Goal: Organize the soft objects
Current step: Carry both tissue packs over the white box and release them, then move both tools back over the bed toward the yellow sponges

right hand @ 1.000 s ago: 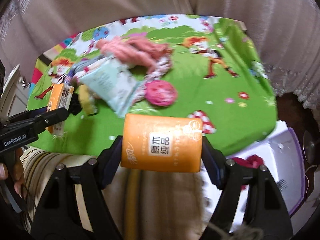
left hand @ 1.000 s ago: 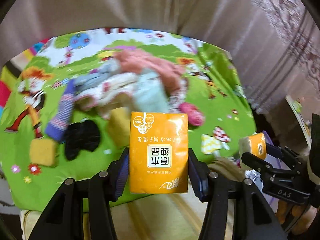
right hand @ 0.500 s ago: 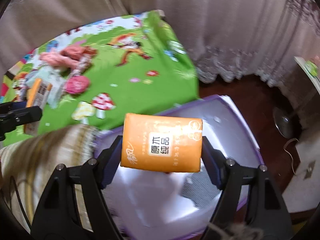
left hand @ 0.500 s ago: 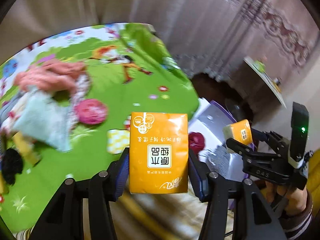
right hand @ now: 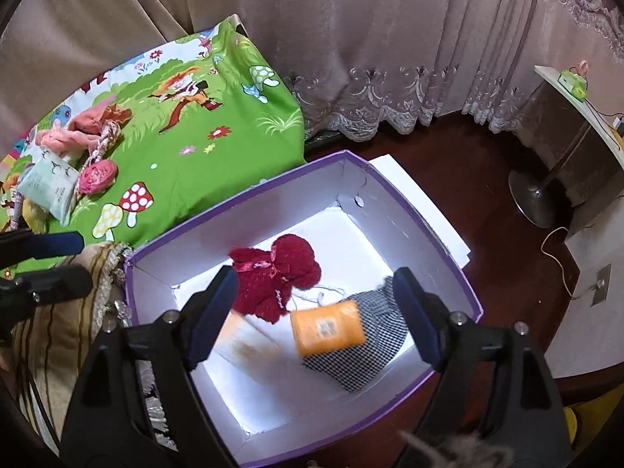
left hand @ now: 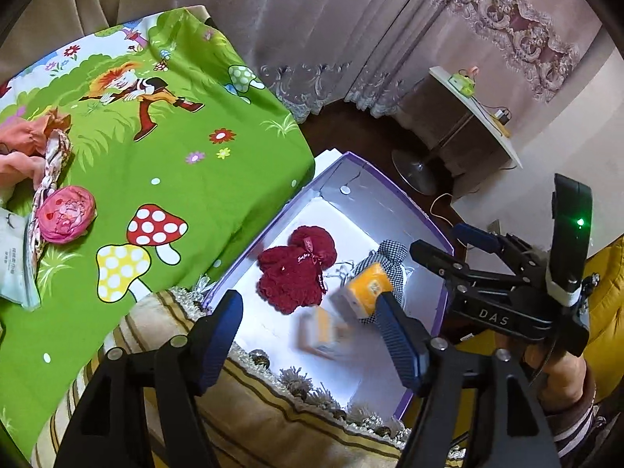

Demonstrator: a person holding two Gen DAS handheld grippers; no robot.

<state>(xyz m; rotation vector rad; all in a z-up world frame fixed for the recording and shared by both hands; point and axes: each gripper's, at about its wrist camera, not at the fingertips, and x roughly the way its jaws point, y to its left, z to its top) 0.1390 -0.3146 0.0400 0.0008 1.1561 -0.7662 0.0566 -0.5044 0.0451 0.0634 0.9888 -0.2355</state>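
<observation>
A white box with a purple rim (left hand: pixel 390 189) (right hand: pixel 234 197) stands on the dark floor beside the bed. In it lie a dark red knitted piece (left hand: pixel 296 273) (right hand: pixel 277 277) and a checked cloth (left hand: pixel 392 251) (right hand: pixel 366 355). One orange tissue pack (left hand: pixel 366 288) (right hand: pixel 327 331) rests on the checked cloth. A second orange pack (left hand: pixel 319 331) (right hand: pixel 245 341) is a blur just above the box floor. My left gripper (left hand: pixel 308 335) (right hand: pixel 74 259) and right gripper (right hand: pixel 314 312) (left hand: pixel 444 245) hover over the box, jaws opening, pads touching nothing.
The green cartoon bedsheet (left hand: pixel 175 179) carries a pink rolled cloth (left hand: pixel 66 214), a pale pack (right hand: pixel 48 185) and a heap of pink clothes (right hand: pixel 89 124). A striped tasselled cover (left hand: pixel 253 409) borders the box. A fan base (right hand: pixel 534 195), side table and curtains stand beyond.
Both grippers swung from over the bedsheet to above the box. Each let go of its orange tissue pack, and both packs dropped into the box. The jaws stand wider.
</observation>
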